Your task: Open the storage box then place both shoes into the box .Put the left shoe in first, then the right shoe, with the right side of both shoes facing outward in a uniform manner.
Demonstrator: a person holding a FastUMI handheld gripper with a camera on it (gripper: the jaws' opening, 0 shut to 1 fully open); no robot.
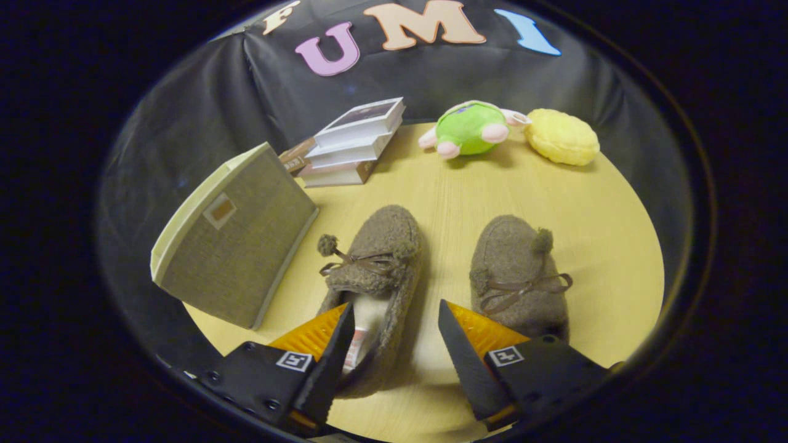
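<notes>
Fingers of the gripper (pixel 394 347) stand apart, straddling the inner side wall at the heel of the left shoe (pixel 375 271), 1 finger over its opening and 1 outside; nothing is clamped yet. That stance looks set for pinching the wall and lifting this shoe first. Beside it lies the right shoe (pixel 517 271), its heel hidden behind the right finger. Left of both, the storage box (pixel 237 237) stands tilted; whether it is open cannot be told. Books (pixel 354 144), a green plush toy (pixel 471 128) and a yellow plush (pixel 563 136) sit beyond.
</notes>
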